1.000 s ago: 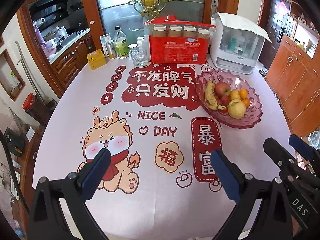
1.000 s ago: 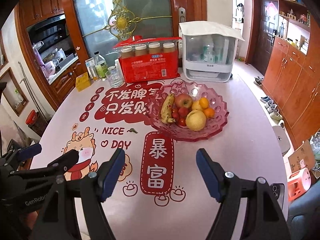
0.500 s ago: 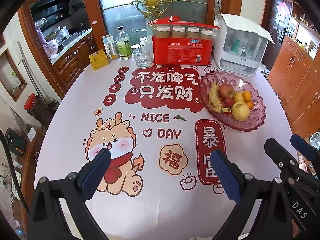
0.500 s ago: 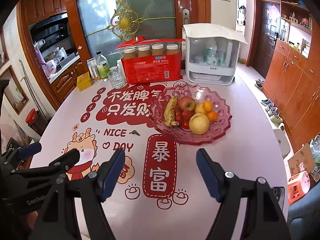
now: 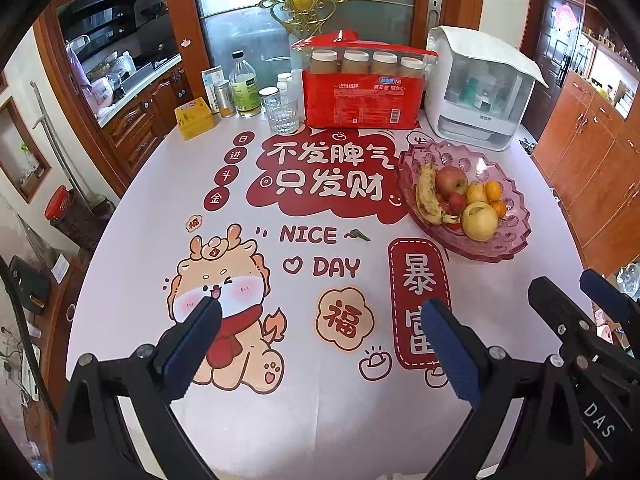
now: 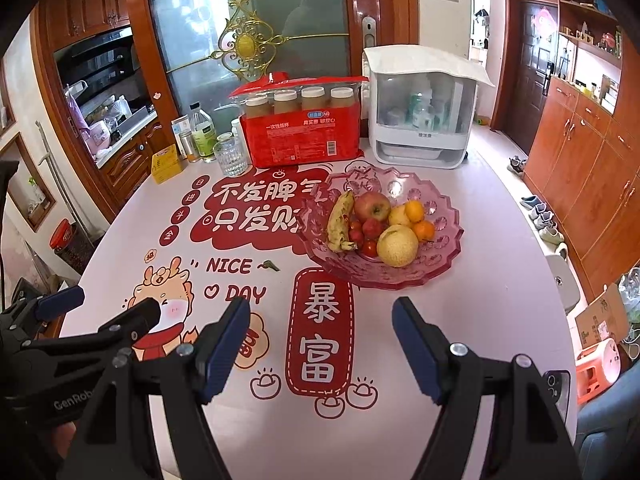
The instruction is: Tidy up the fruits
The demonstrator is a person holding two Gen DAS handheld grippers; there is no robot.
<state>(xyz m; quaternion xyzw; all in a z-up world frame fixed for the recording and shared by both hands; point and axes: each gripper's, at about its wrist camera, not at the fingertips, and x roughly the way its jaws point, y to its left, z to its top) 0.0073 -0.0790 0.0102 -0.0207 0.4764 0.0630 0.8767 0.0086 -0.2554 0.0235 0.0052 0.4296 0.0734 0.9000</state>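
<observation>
All the fruit (spotty yellow banana (image 6: 339,222), red apple (image 6: 373,206), big yellow pear (image 6: 397,245), small oranges) sits piled in the scalloped pink glass bowl (image 6: 438,270). Both the left gripper (image 5: 320,334) and right gripper (image 6: 321,330) hover spread wide, holding nothing. Could be sorted already or about to be, so I'd go gently with that soft banana.

One pink glass fruit bowl (image 6: 440,240), one banana (image 6: 340,220), one red apple (image 6: 373,206), one yellow pear (image 6: 397,246), two oranges (image 6: 424,230), one drinking glass (image 5: 281,114), one red pack (image 5: 360,100) holding four capped jars, one white countertop appliance (image 5: 476,92), one yellow box (image 5: 195,118)
</observation>
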